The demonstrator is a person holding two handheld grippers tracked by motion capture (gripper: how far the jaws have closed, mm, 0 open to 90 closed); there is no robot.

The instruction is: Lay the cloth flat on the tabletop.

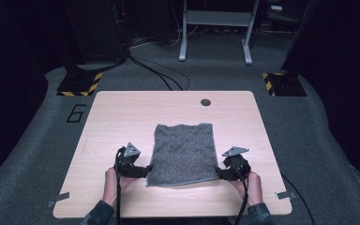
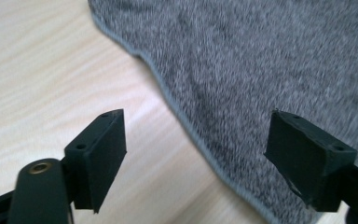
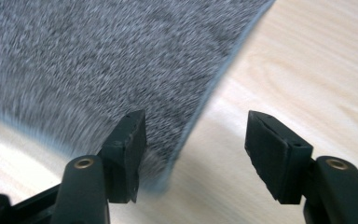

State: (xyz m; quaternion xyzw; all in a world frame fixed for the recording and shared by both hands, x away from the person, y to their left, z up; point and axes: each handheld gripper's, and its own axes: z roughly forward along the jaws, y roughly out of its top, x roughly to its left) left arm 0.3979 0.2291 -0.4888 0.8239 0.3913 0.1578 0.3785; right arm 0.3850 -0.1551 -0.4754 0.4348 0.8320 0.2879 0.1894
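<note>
Grey towel (image 1: 183, 153) lies flat near the middle of the wooden table (image 1: 122, 112), toward the person's edge, 2 grippers at its near corners. Left gripper (image 1: 146, 169) just beside the near-left corner, jaws spread, hem running between them in its own view, pads not pressing. Right gripper (image 1: 219, 173) at the near-right corner, jaws also spread, nothing pinched.

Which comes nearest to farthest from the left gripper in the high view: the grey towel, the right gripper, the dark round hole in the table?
1. Grey towel, right beside the left gripper.
2. Right gripper, across the towel's near edge.
3. Dark round hole, near the table's far edge.
</note>
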